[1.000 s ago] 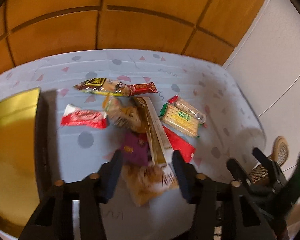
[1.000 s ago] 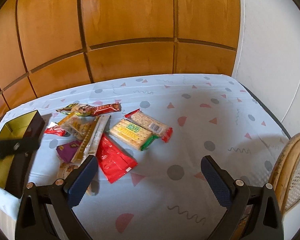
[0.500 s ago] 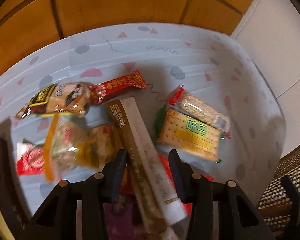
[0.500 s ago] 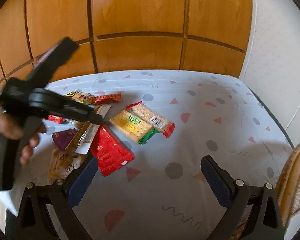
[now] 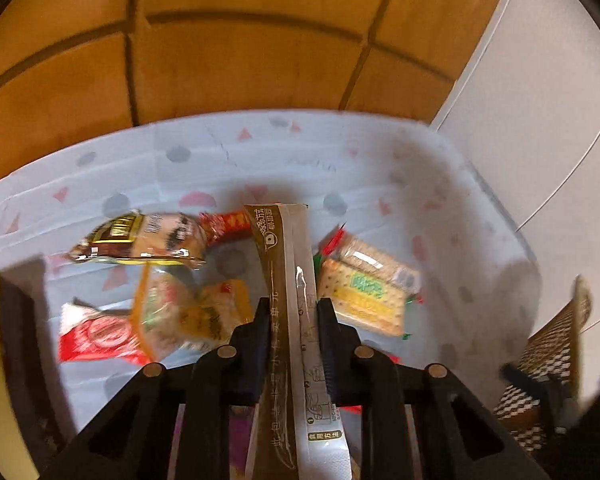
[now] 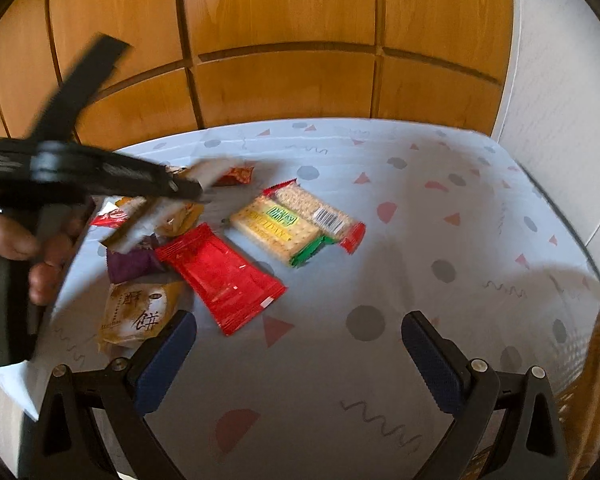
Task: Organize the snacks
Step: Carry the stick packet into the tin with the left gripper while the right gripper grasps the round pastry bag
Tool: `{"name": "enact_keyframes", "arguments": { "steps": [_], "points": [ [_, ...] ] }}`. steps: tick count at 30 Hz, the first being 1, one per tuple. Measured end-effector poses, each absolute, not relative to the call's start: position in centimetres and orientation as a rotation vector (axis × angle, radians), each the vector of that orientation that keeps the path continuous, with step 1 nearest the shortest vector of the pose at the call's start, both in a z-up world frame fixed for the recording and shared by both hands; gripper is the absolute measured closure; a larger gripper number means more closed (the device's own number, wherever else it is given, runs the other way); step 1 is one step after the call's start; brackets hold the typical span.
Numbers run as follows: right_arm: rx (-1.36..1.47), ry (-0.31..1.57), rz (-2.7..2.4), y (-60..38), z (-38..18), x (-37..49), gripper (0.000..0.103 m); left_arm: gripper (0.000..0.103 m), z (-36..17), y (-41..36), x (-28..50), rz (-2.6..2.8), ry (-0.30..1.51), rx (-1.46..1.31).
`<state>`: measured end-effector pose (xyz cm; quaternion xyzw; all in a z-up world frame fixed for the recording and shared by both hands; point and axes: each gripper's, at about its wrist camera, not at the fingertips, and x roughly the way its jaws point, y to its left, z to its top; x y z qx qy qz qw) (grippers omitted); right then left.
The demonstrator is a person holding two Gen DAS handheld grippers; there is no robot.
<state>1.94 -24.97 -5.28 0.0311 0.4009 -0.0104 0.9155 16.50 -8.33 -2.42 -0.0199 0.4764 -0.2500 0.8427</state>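
Now my left gripper [image 5: 293, 312] has just closed on the long brown-and-white stick packet [image 5: 288, 280], pads pressed against its two long edges, so the packet's length runs straight out ahead along my fingers and back beneath them, lifted a little off the heap of snacks on the patterned tablecloth [image 6: 420, 240]. My right gripper [image 6: 298, 354] hangs wide open over bare cloth with nothing between its blue pads, nearer the red sachet [image 6: 224, 272] than the stick. Half a second ago the stick lay loose between parted jaws, slanting across the pile.
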Motion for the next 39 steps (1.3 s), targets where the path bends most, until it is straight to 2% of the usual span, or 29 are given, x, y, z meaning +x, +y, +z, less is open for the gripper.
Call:
{"name": "enact_keyframes", "arguments": {
  "steps": [7,15,22,26,31,39],
  "points": [
    [0.113,0.899,0.263,-22.2,-5.7,2.0,0.000,0.081,1.3,-1.9,12.7,-0.464,0.902,-0.134],
    [-0.194,0.952,0.489,-14.7,-6.2,4.7,0.000,0.081,1.1,8.8,8.5,-0.273,0.897,-0.227],
    [-0.556,1.096,0.684,-10.7,-8.1,7.7,0.000,0.080,-2.7,15.3,7.8,-0.146,0.989,-0.362],
    [-0.663,1.172,0.711,-10.0,-10.1,8.7,0.000,0.080,-4.1,17.0,8.5,-0.122,1.024,-0.428],
    [-0.679,1.147,0.719,-9.5,-10.2,7.5,0.012,0.078,-4.7,16.0,11.7,-0.107,1.037,-0.405],
    [-0.648,1.134,0.711,-10.3,-10.2,6.2,0.009,0.077,-4.6,14.6,14.2,-0.081,1.007,-0.370]
  ]
}}
